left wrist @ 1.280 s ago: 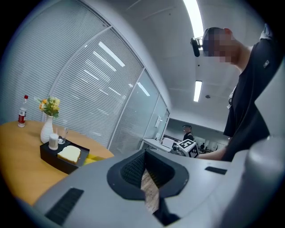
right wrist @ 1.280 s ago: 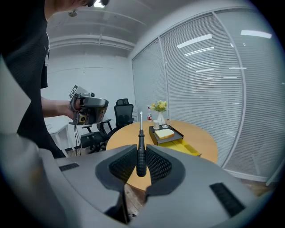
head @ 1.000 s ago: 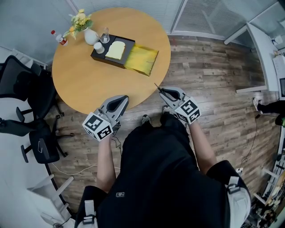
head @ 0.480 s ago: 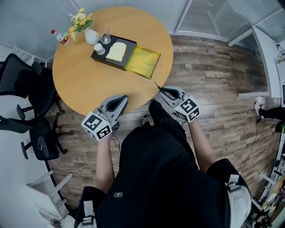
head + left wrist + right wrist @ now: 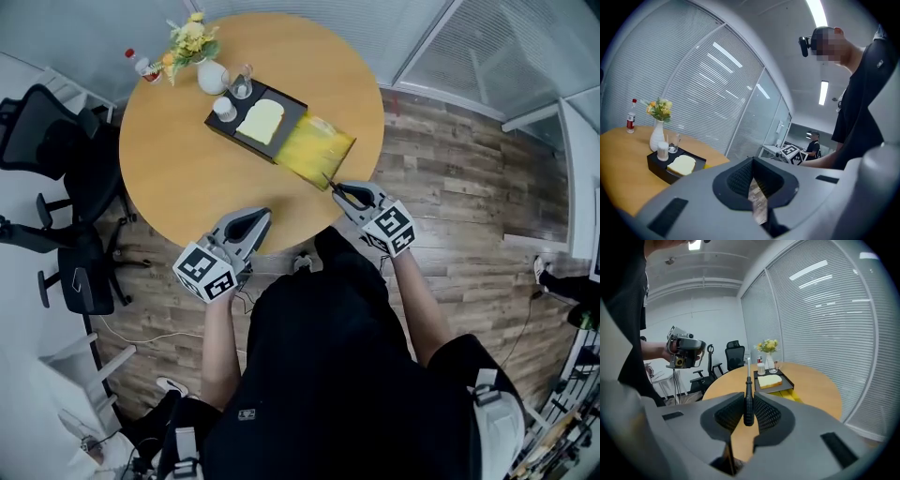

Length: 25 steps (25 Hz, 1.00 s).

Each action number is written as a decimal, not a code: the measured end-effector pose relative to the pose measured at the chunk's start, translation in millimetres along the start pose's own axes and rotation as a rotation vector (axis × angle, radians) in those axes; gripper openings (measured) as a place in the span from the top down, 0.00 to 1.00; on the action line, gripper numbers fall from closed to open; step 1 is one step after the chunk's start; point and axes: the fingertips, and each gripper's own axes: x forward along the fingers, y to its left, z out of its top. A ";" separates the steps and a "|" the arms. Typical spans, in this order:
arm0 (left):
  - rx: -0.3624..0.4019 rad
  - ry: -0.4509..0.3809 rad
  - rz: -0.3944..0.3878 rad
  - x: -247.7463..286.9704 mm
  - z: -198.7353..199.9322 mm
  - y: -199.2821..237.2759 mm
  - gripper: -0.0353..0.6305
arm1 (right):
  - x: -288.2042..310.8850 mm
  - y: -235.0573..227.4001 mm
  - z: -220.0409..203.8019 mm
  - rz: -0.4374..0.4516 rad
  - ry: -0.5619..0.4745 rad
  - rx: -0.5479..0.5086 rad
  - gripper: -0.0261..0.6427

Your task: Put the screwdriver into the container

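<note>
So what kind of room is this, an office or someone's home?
Probably an office meeting room: full-height blinds, black swivel chairs and a round wooden table.

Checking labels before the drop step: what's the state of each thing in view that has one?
right gripper: shut on the screwdriver's handle.
screwdriver: held, shaft pointing ahead toward the black tray.
left gripper: shut, nothing between its jaws.
yellow container: right beside the black tray, screwdriver not yet in it.
vase: upright, flowers in it.
bottle: upright, red cap on.
</note>
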 end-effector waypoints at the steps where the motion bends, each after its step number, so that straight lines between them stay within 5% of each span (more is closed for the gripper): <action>1: -0.002 -0.002 0.009 4.5 2.7 3.5 0.94 | 4.1 -5.2 -0.2 0.012 0.007 -0.004 0.88; 25: -0.047 -0.048 0.160 63.7 28.1 52.7 0.94 | 72.7 -88.1 -27.7 0.214 0.193 -0.117 0.88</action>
